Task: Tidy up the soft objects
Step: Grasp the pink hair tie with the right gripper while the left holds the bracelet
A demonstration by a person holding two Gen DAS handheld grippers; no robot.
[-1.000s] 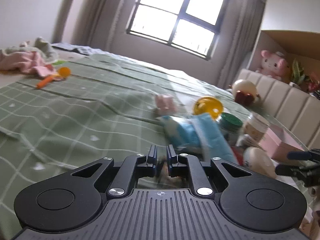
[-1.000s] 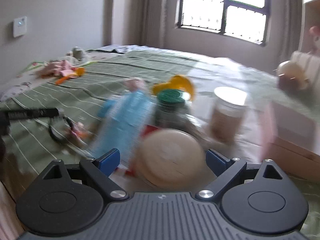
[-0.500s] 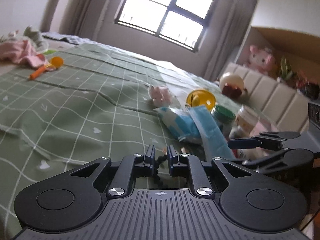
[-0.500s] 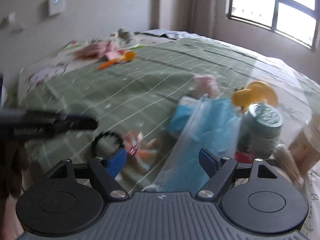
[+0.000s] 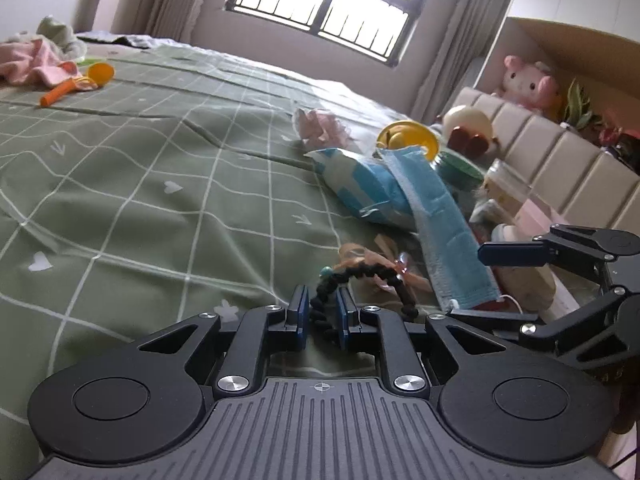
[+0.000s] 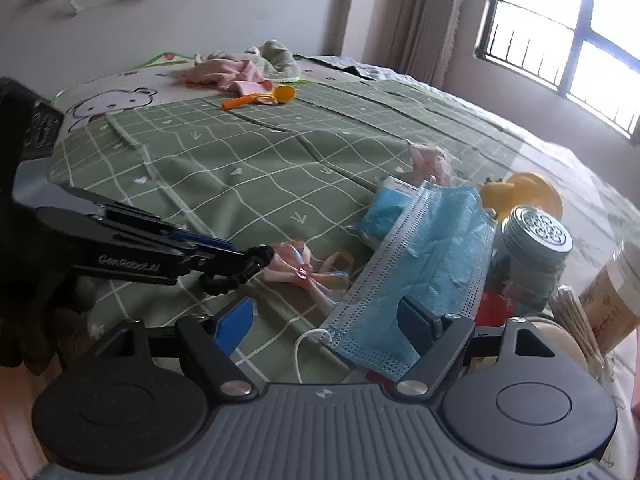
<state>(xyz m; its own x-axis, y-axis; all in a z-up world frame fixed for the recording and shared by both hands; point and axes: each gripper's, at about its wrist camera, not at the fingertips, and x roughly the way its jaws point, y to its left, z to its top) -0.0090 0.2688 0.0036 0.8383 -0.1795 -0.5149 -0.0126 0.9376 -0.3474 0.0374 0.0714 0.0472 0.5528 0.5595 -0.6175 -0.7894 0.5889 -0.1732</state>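
The left tongs grip the black hair tie near the bed's edge. The right tongs stand open; the blue mask's lower end lies between them, its long axis running away up the bed.

Free room and obstacles, referred to the blue face mask. Left of it, open green bedspread is seen, interrupted only by the hair tie with bow just beside. Right of it, passage is blocked by a green-lidded jar, a yellow toy and a paper cup.
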